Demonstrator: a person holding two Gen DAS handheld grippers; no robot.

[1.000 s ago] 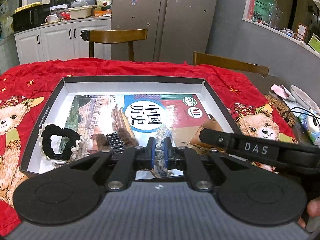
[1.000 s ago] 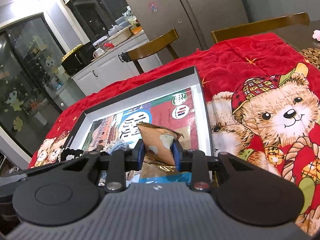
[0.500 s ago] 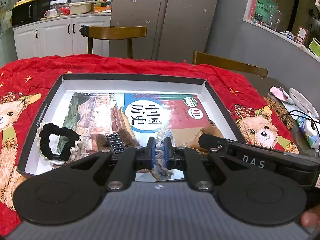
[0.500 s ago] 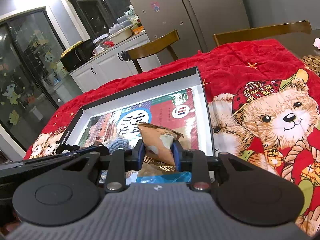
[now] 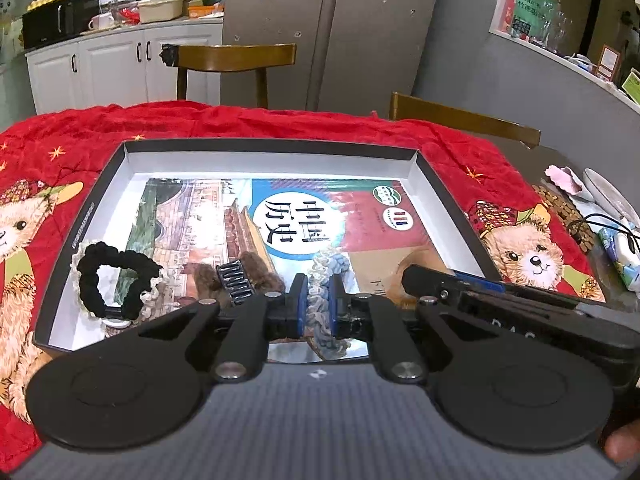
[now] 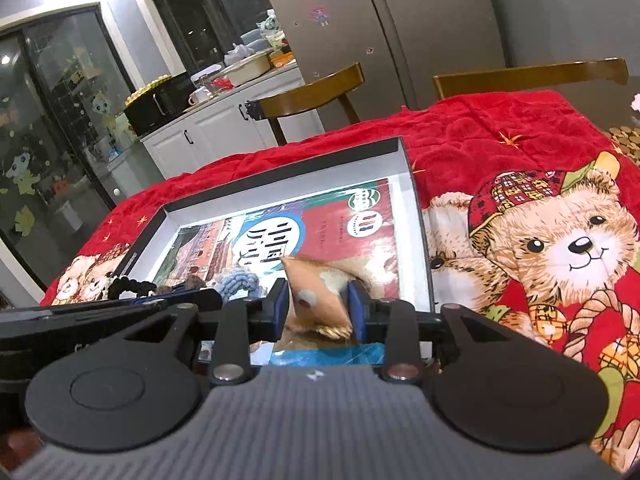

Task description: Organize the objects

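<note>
While the left claw (image 5: 318,306) pinches the blue rope scrunchie (image 5: 326,280) over the box (image 5: 272,146), right claw (image 6: 318,310) has just been opening, snack packet (image 6: 320,292) slipping loose btwn its 2 jaws; next imo lower + let go.

A crinkled golden-brown foil snack packet (image 6: 320,296) is seen between the blue pads of the right tool (image 6: 318,307), whose jaws have just been opening. Beneath it, a shallow black-rimmed white box (image 6: 414,216) is lined with a colourful printed book (image 6: 320,232), on a red bear-patterned cloth (image 6: 540,240).
</note>
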